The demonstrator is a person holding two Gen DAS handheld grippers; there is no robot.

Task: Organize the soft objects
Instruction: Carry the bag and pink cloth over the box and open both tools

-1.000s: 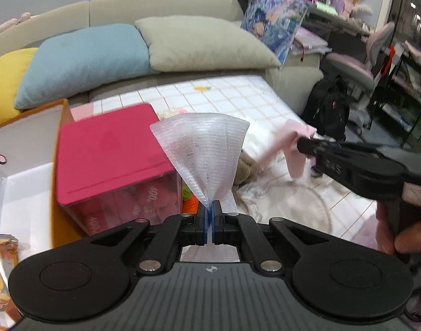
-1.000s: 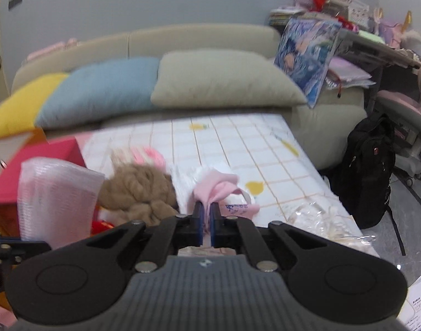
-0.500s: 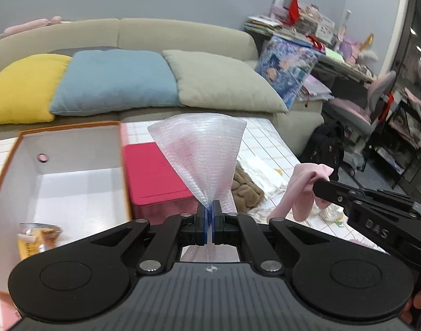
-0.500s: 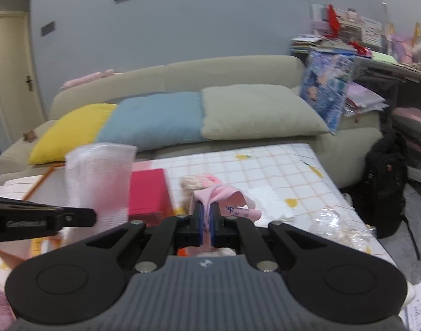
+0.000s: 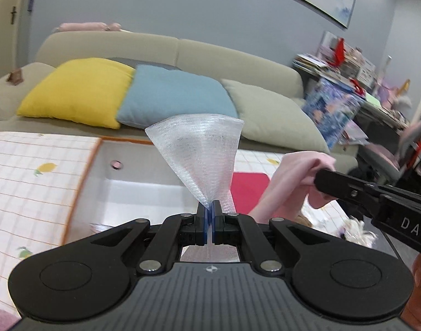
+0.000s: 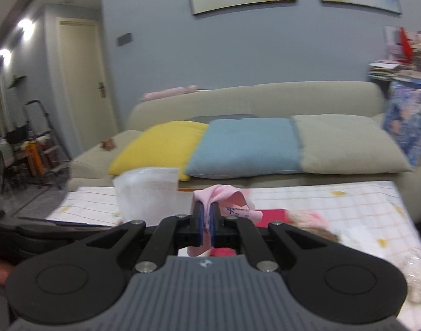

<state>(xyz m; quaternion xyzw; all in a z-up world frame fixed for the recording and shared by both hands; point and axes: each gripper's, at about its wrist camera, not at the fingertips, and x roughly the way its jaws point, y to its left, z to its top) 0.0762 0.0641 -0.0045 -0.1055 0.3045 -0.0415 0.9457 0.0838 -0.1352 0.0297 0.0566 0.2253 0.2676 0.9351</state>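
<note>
White letters "DAS" are showing on the right tongs body; blue handwriting on the pink cloth is staying illegible.

Yellow cushion, blue cushion and grey cushion line the sofa.

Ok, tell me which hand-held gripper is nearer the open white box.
Left. The left hand-held gripper, shut on the white foam net, hangs right over the white box. The right hand-held gripper, clamping the pink cloth, is off beside it, above the red box.
</note>
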